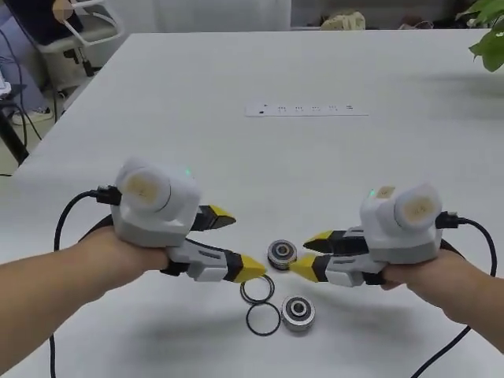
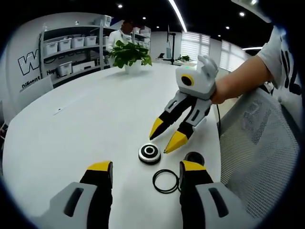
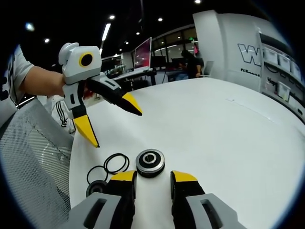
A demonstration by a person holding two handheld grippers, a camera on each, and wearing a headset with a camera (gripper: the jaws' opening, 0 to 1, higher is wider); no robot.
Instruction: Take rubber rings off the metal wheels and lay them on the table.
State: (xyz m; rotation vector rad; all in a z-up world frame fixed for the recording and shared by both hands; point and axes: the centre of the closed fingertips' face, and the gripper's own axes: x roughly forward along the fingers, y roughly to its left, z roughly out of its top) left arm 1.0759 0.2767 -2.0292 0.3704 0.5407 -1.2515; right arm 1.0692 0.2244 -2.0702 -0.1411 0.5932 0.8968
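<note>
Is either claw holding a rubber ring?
No, both rubber rings lie flat on the table; the left claw and right claw are open.

1. Lower middle, left gripper view: a metal wheel (image 2: 194, 156) is half hidden behind the left gripper's (image 2: 145, 166) jaw.
2. Lower left, right gripper view: that metal wheel (image 3: 95, 187) is partly covered by the right gripper's (image 3: 154, 176) jaw.
3. Upper right, head view: a plant (image 1: 488, 35) is cut off by the edge.

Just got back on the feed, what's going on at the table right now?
A person holds a gripper in each hand over a white table. The left gripper and right gripper are both open and hold nothing; their tips point at one metal wheel between them. A second wheel lies nearer the person, beside two black rubber rings already lying flat on the table.
</note>
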